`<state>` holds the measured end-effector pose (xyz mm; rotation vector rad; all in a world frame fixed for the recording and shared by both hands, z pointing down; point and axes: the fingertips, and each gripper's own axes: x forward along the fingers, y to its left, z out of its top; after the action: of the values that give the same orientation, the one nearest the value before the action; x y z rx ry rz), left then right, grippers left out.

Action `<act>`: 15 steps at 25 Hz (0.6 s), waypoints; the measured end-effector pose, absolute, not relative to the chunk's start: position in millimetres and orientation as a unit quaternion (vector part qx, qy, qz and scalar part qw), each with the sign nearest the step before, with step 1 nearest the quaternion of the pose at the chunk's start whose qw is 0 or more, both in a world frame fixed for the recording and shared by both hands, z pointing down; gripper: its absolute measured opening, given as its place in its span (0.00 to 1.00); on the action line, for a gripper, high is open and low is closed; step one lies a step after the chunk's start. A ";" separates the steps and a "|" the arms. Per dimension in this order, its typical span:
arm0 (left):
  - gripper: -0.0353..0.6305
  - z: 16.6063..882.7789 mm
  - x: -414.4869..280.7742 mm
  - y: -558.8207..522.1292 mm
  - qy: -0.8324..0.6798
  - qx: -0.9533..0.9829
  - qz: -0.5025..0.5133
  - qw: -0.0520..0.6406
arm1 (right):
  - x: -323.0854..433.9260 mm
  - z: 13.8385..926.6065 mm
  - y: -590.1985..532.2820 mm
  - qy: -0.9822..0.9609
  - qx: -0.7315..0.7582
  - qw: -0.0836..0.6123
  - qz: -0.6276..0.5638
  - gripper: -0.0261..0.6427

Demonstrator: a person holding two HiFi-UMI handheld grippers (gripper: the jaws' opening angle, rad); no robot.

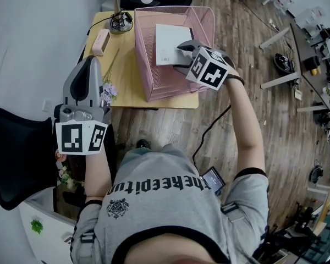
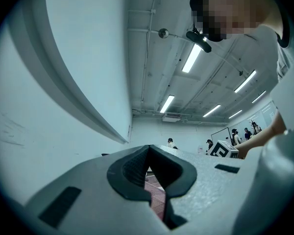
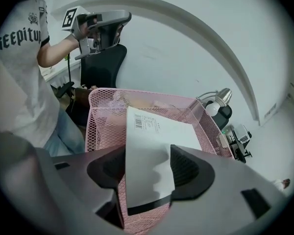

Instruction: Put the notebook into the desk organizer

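Note:
The white notebook [image 1: 170, 43] lies inside the pink mesh desk organizer [image 1: 148, 65] on the small wooden table. My right gripper [image 1: 181, 56] reaches over the organizer's near right wall, its jaws spread on either side of the notebook's near edge. In the right gripper view the notebook [image 3: 149, 151] runs between the dark pads of the right gripper [image 3: 147, 168], with a gap at the left pad, and rests down into the organizer [image 3: 103, 116]. My left gripper [image 1: 91, 62] is held up away at the left, jaws together on nothing; in its own view the left gripper [image 2: 149, 173] points at the wall and ceiling.
A desk lamp [image 1: 121, 15], a pink case [image 1: 100, 42] and a sprig of purple flowers [image 1: 107, 92] share the table [image 1: 124, 87] left of the organizer. A black chair [image 1: 16, 153] stands at the left. Wood floor and other desks lie to the right.

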<state>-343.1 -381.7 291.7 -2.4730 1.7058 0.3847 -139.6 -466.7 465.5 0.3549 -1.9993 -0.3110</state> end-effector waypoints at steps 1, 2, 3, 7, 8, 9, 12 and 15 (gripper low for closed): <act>0.05 292.0 -342.8 -381.5 0.562 -0.815 0.126 0.056 | -140.1 465.2 -466.1 -0.835 0.147 0.515 -0.128 0.39; 0.05 292.1 -342.6 -381.3 0.562 -0.816 0.126 0.056 | -140.4 465.2 -465.2 -0.837 0.148 0.512 -0.125 0.39; 0.05 292.1 -342.4 -381.0 0.562 -0.816 0.126 0.056 | -140.5 465.4 -464.0 -0.839 0.149 0.509 -0.121 0.39; 0.05 292.3 -340.3 -379.8 0.561 -0.816 0.126 0.055 | -139.5 464.5 -460.0 -0.844 0.154 0.500 -0.116 0.39; 0.05 292.8 -339.3 -379.7 0.561 -0.817 0.126 0.054 | -139.2 464.3 -458.5 -0.846 0.153 0.498 -0.114 0.39; 0.05 293.4 -338.1 -379.6 0.560 -0.817 0.126 0.054 | -139.0 464.2 -456.7 -0.848 0.152 0.496 -0.112 0.39; 0.05 295.3 -334.6 -380.2 0.557 -0.819 0.125 0.052 | -139.9 462.1 -451.6 -0.855 0.151 0.485 -0.107 0.39; 0.05 295.9 -332.1 -379.8 0.556 -0.820 0.125 0.052 | -142.2 454.7 -451.6 -0.862 0.167 0.466 -0.109 0.39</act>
<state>-332.1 -379.8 295.9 -2.4947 1.6920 0.3804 -142.2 -451.6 454.7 0.4092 -2.1163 -0.2679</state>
